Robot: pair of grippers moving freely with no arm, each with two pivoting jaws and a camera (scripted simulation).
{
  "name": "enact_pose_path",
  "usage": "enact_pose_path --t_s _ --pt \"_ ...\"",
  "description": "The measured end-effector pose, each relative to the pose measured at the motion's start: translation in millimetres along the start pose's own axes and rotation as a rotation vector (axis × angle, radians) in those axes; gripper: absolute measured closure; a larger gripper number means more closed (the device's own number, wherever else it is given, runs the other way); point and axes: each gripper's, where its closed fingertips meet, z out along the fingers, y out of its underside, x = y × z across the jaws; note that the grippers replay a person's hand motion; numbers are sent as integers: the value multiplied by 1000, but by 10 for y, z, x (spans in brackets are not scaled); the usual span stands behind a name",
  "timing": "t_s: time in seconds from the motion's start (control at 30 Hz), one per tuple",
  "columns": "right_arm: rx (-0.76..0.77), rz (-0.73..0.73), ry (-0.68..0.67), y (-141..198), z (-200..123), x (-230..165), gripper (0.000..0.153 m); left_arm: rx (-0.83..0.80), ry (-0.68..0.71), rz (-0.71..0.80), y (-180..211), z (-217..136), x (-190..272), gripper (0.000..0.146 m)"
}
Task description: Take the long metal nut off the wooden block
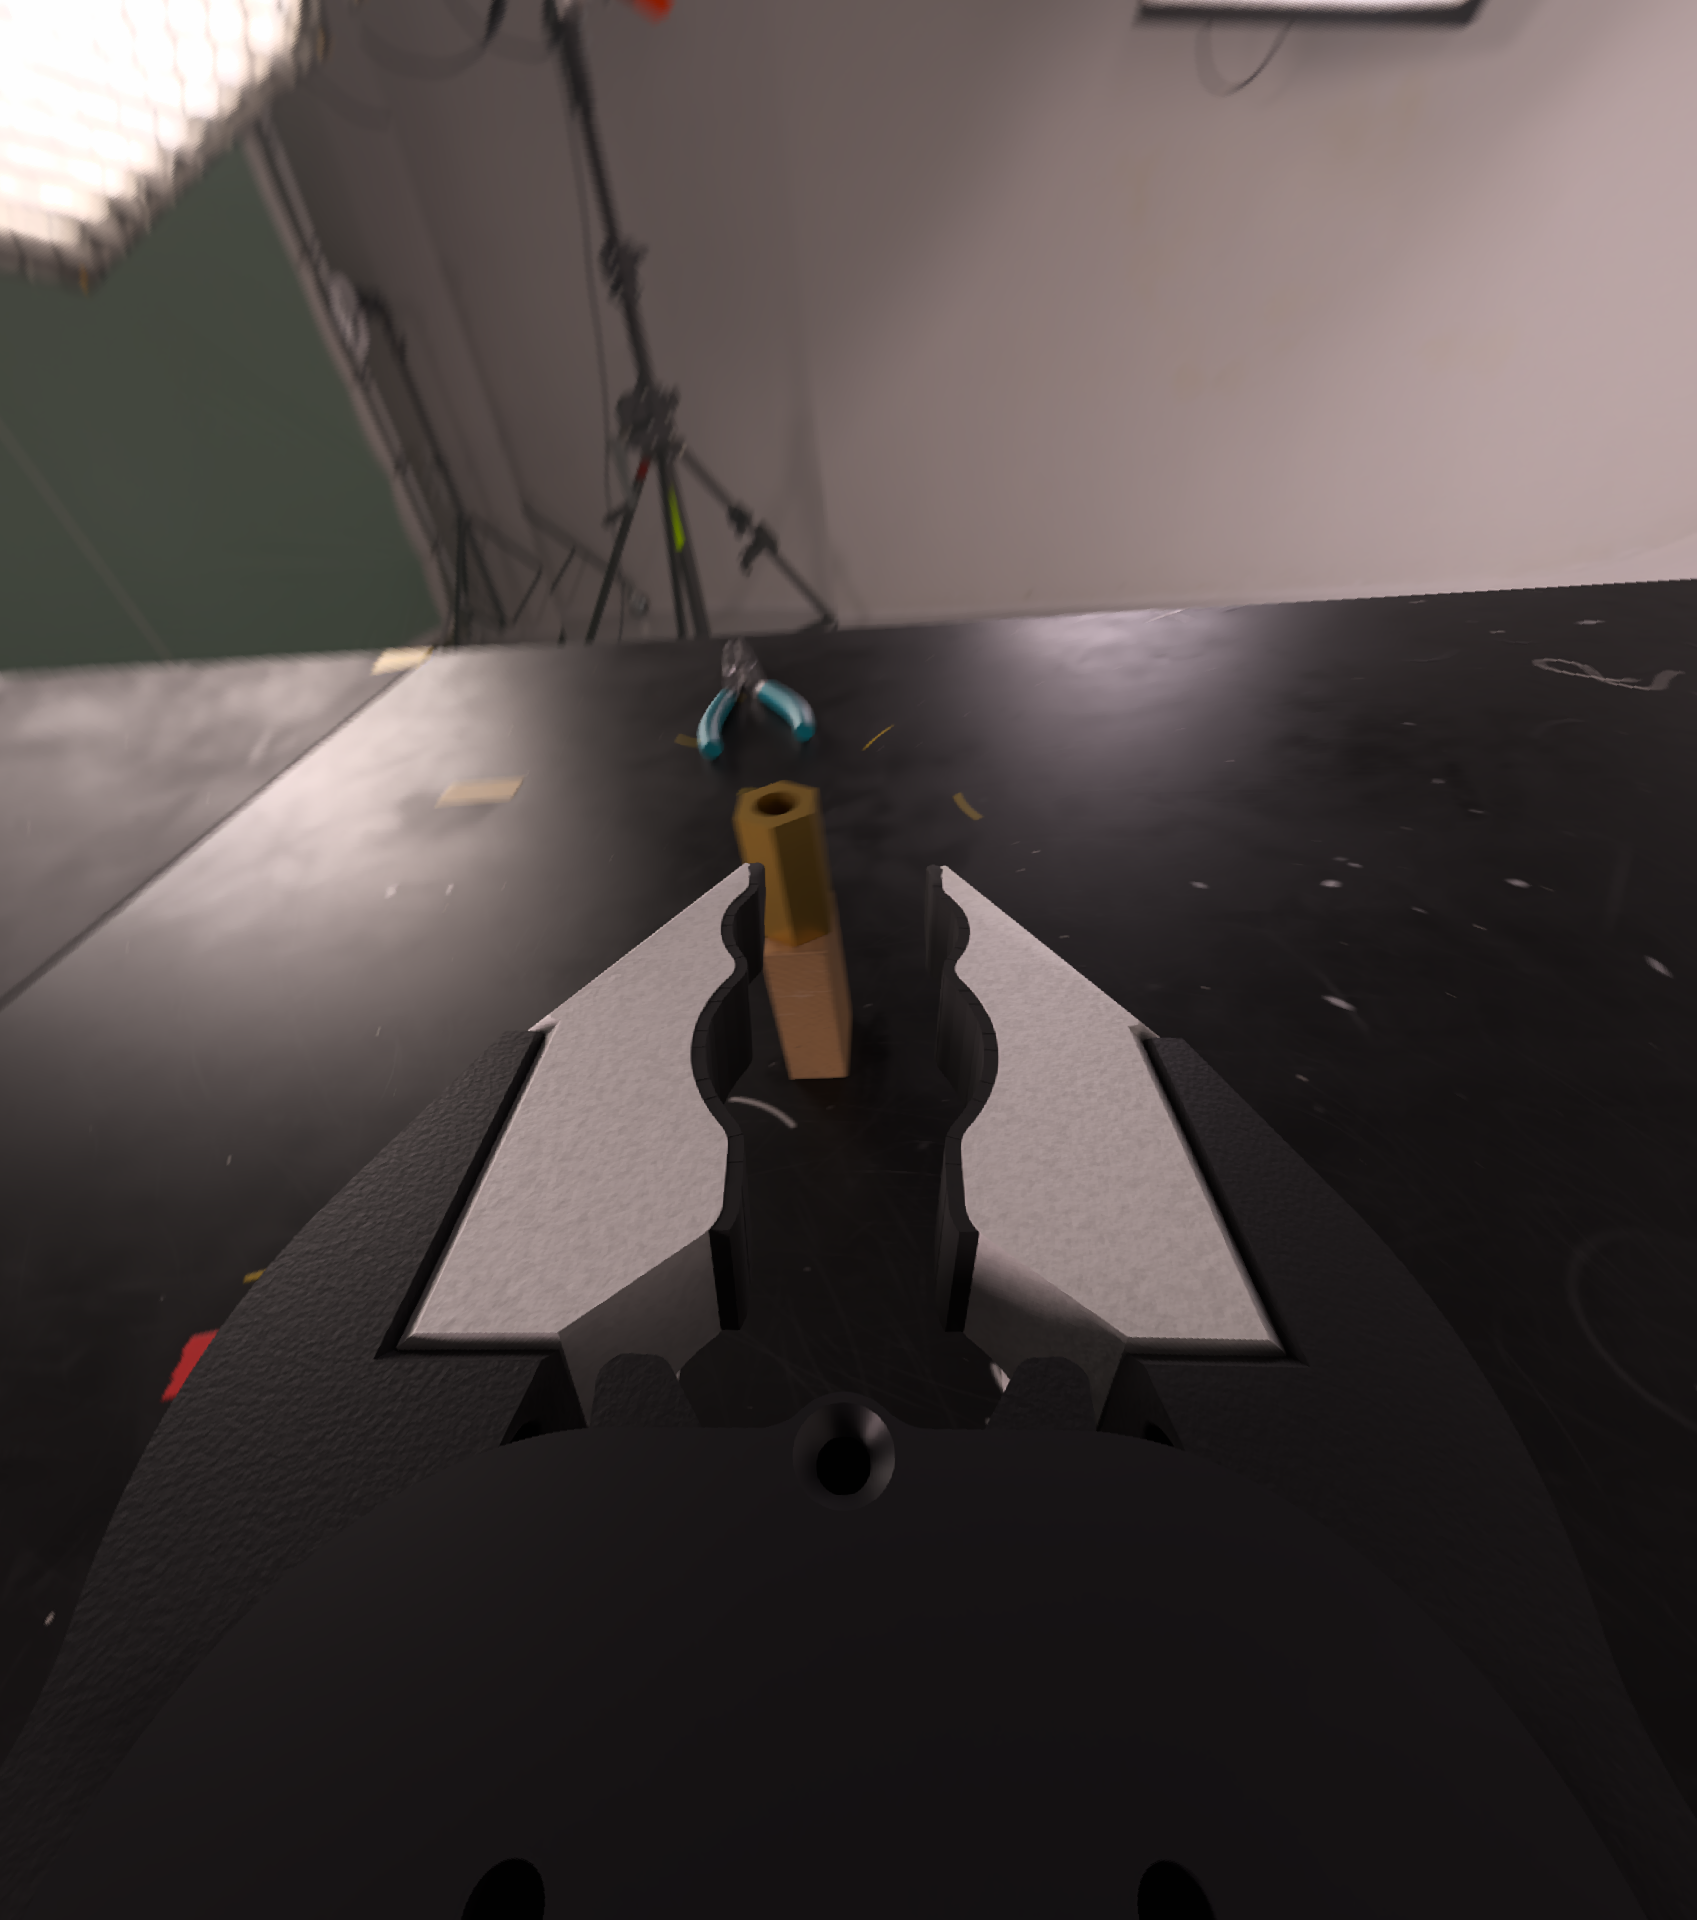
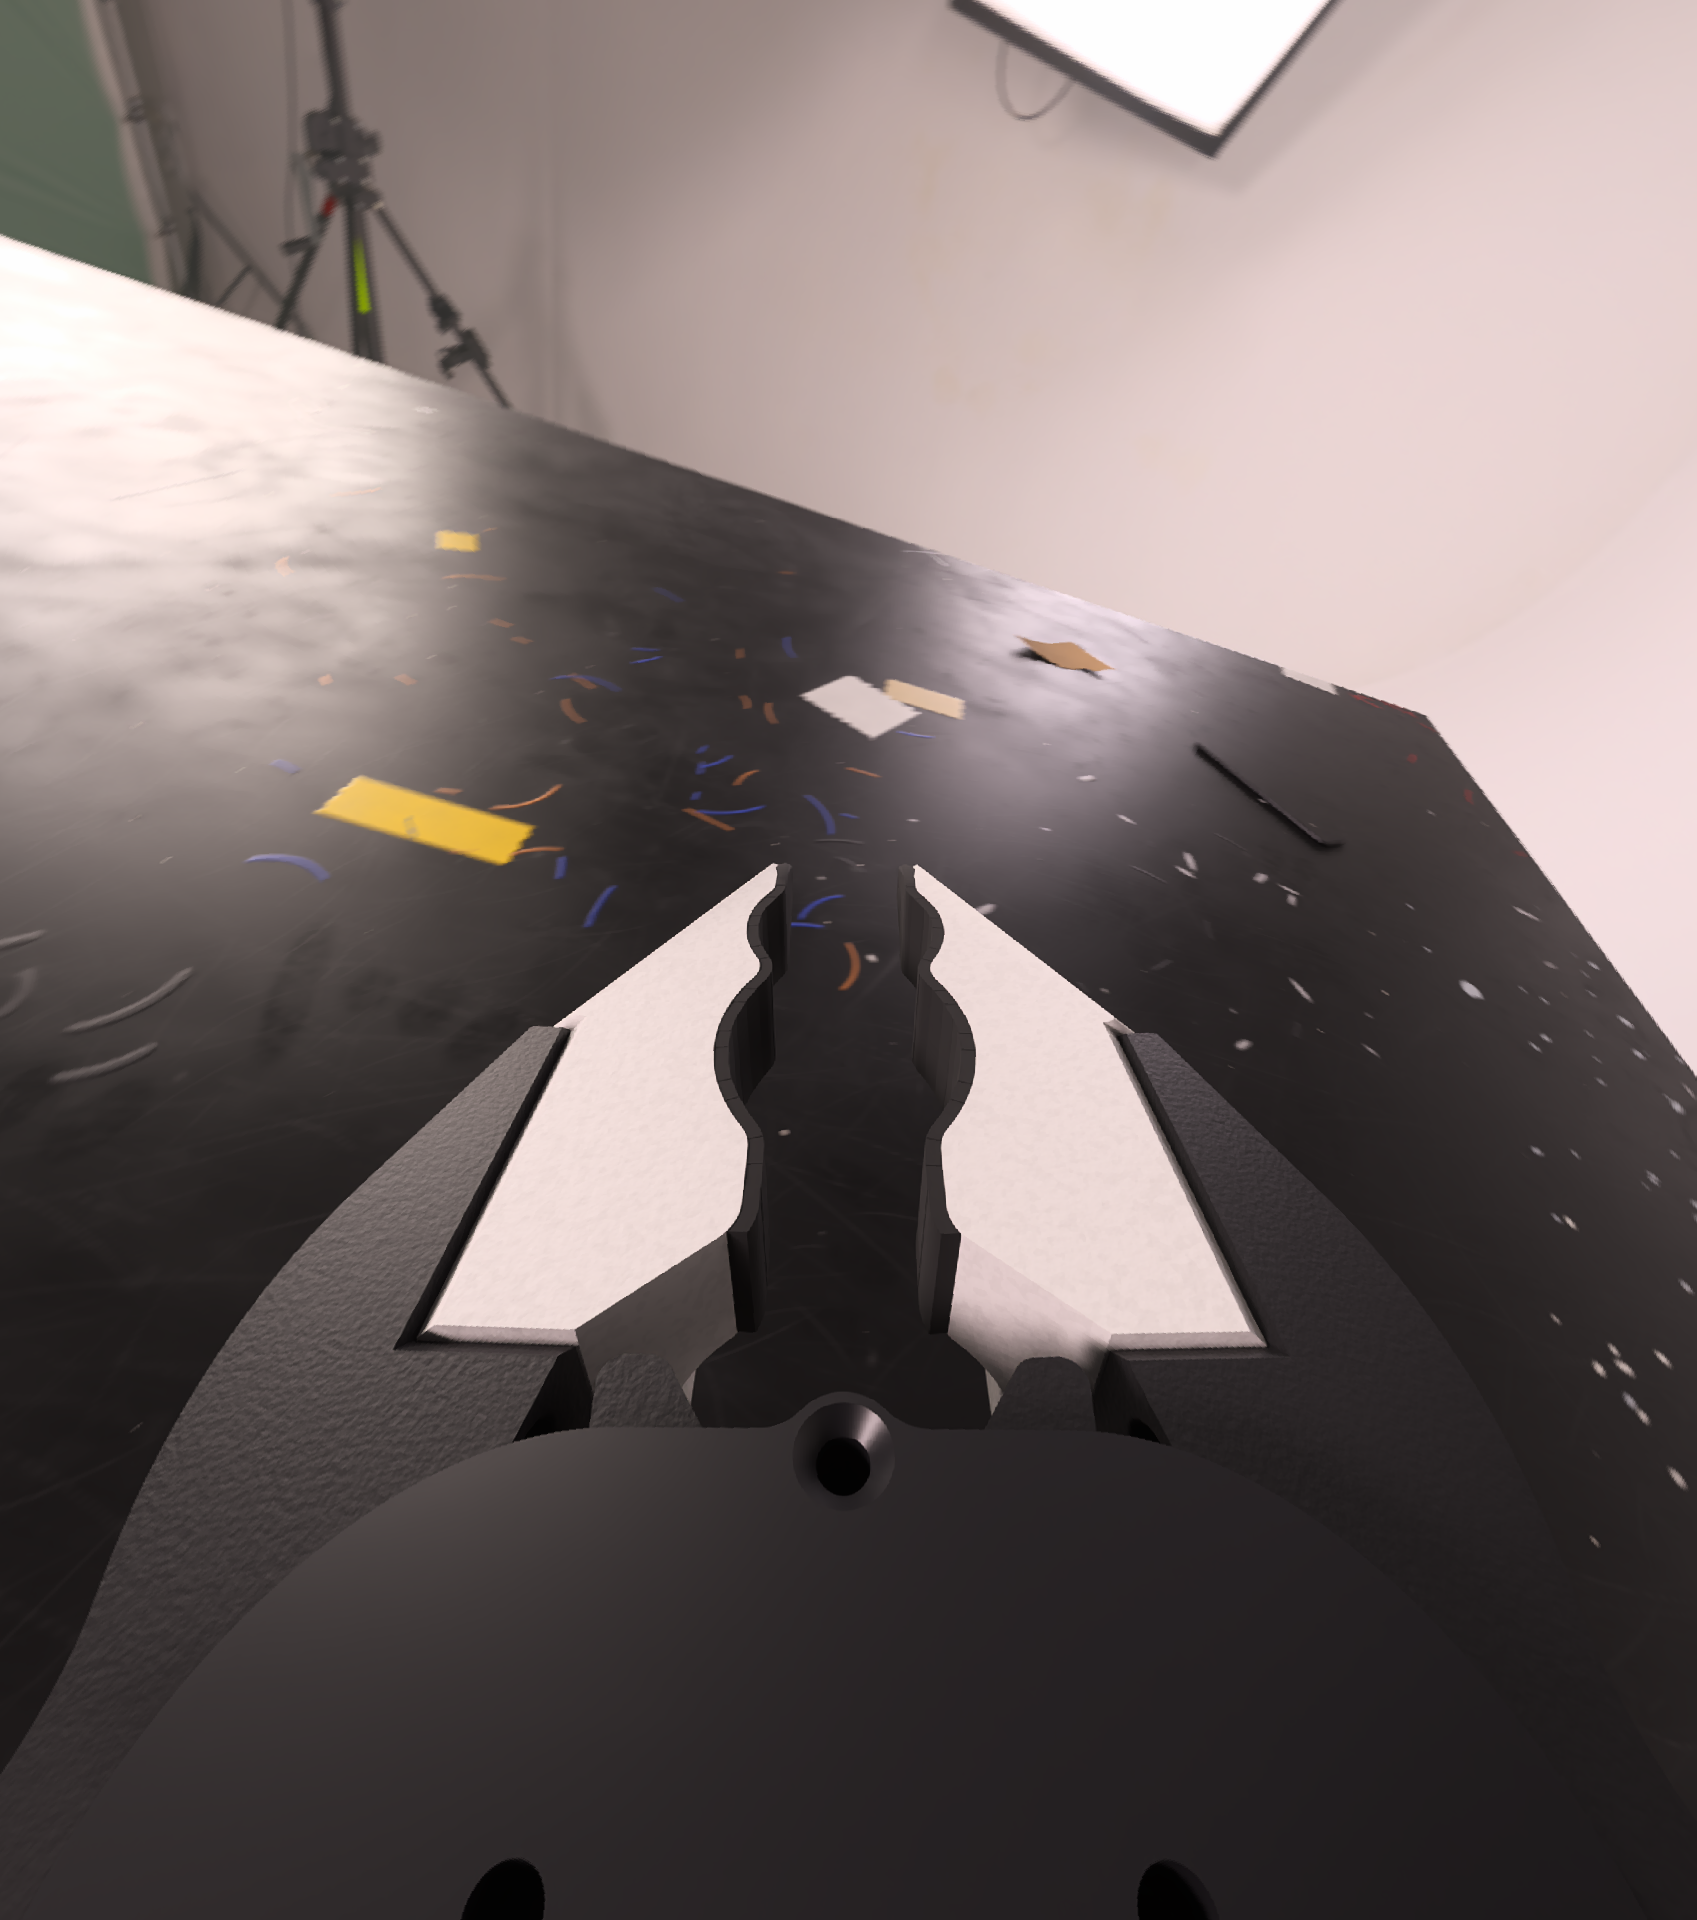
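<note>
In the left wrist view a long brass-coloured hexagonal nut (image 1: 786, 871) stands upright on top of a narrow light wooden block (image 1: 809, 1006), which stands on the black table (image 1: 1343, 935). My left gripper (image 1: 844, 878) is open. The block and the nut's lower part stand between its two fingers, close to the left finger (image 1: 636, 1039), with a gap to the right one. I cannot tell whether the left finger touches them. My right gripper (image 2: 846, 878) is open and empty, low over the table (image 2: 200, 1039). The nut and block do not show in the right wrist view.
Blue-handled pliers (image 1: 752, 698) lie beyond the nut near the table's far edge. Tape pieces lie on the table, tan (image 1: 478, 792) and yellow (image 2: 426, 819). A white card (image 2: 856, 704), a thin black strip (image 2: 1265, 795) and small wire scraps lie ahead of my right gripper. A tripod (image 1: 652, 436) stands behind the table.
</note>
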Motion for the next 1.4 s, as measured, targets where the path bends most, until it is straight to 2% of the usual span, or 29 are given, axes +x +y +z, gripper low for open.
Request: enact_pose_path --t_s 0.07,0.17,0.33,0.47,0.57,0.67,0.77,0.83,0.97,1.03,1.13,1.23,1.3,1.4 --pt "-9 -48 -41 7 -9 -190 133 -85 -17 -72 75 190 -188 109" --pt "-37 -127 -87 53 27 -466 133 -263 36 -162 294 530 -303 94" --pt "-55 -204 -145 71 116 -761 133 -518 61 -102 621 905 -347 81" --pt "-60 -211 -169 81 181 -857 133 -678 151 -135 919 1070 -219 87" --pt "-71 -218 -180 127 216 -895 133 -740 106 -97 1076 1133 -241 95" --pt "-81 -234 -177 174 226 -898 134 -642 106 -100 958 1174 -211 104" --pt "-72 -250 -172 175 207 -890 134 -486 65 -40 621 1140 -207 113" --pt "-71 -251 -173 177 196 -887 134 -339 38 -17 264 1066 -200 120" --pt "-61 -253 -176 155 174 -914 134 -20 50 -66 -632 760 -71 121" --pt "-50 -258 -182 128 167 -954 134 109 106 -66 -1060 559 122 121" --pt "-34 -272 -200 77 181 -1048 134 271 247 -15 -1573 225 625 121" --pt "-13 -290 -219 -7 219 -1168 134 368 414 78 -1828 -59 1341 121" --pt "13 -301 -230 -100 239 -1259 135 407 521 148 -1821 -155 1869 121" --pt "79 -326 -240 -310 237 -1395 135 448 668 258 -1559 -199 2741 121"
